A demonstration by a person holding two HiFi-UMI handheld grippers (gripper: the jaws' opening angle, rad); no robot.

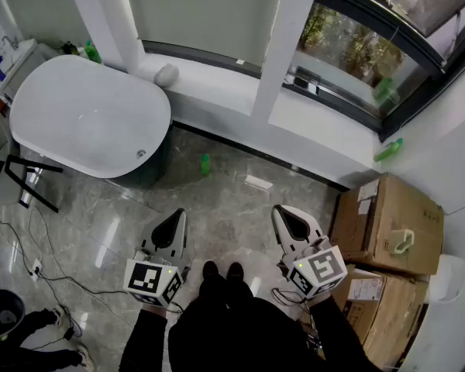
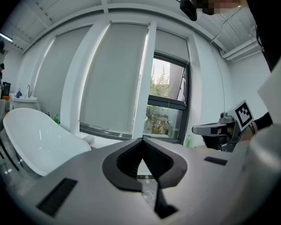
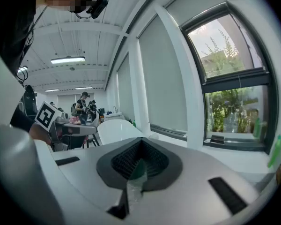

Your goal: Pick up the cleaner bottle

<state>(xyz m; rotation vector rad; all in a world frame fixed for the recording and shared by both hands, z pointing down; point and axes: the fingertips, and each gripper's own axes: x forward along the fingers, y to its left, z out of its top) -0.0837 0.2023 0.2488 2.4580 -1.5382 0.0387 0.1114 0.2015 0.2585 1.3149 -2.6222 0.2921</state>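
A small green bottle [image 1: 205, 163] stands on the grey stone floor between the bathtub and the window wall. A second green bottle [image 1: 388, 149] lies tilted on the white sill at the right, also seen as a green bottle [image 3: 273, 151] in the right gripper view. Both grippers hover low near the person's feet, well short of either bottle. My left gripper [image 1: 177, 217] has its jaws together with nothing in them, its tip [image 2: 141, 141] pointing at the window. My right gripper [image 1: 285, 214] also looks shut and empty, its tip [image 3: 140, 141] aimed toward the tub.
A white bathtub [image 1: 93, 115] fills the left side, with a black stool [image 1: 27, 180] and cables on the floor beside it. Cardboard boxes [image 1: 387, 223] are stacked at the right. A small white block [image 1: 258, 182] lies on the floor. People stand at desks far back.
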